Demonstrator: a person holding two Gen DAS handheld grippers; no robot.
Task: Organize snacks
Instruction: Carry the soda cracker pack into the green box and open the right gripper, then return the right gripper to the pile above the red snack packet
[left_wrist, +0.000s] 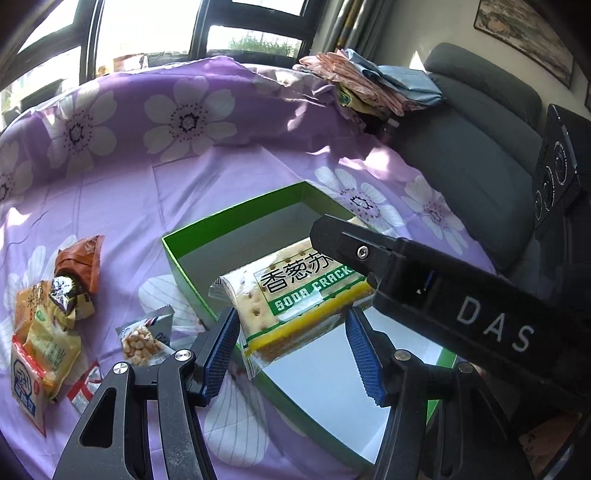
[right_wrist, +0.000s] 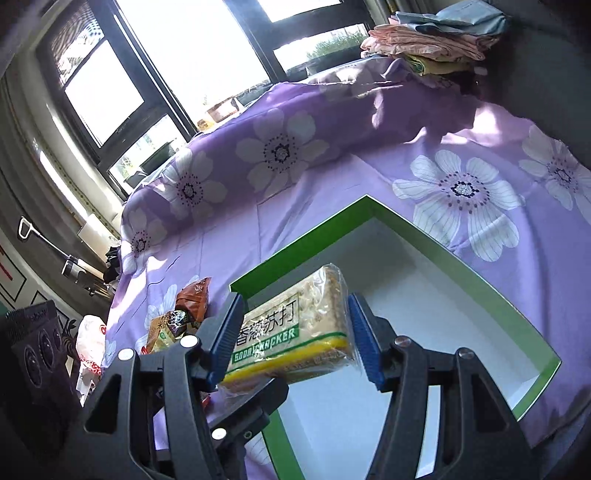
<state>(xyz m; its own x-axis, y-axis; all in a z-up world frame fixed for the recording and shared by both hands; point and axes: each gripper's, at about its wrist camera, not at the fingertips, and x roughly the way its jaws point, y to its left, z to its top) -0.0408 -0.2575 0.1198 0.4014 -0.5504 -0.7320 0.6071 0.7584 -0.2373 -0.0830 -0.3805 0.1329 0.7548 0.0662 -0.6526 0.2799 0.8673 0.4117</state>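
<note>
Left wrist view: the left gripper (left_wrist: 291, 347) has its blue pads (left_wrist: 221, 347) pinching the soda cracker pack (left_wrist: 295, 295) above the green box (left_wrist: 236, 229). Loose snack packets (left_wrist: 55, 317) lie beyond the left finger. Right wrist view: the right gripper (right_wrist: 295, 339) also brackets the pack, but whether its part-spread fingers (right_wrist: 364, 343) press it cannot be told.

2 wrist views, downward, sharing green box (left_wrist: 192, 254)

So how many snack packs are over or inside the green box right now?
1: the soda cracker pack, between both grippers' fingers above the green box. The visible box floor is bare; part is hidden.
</note>
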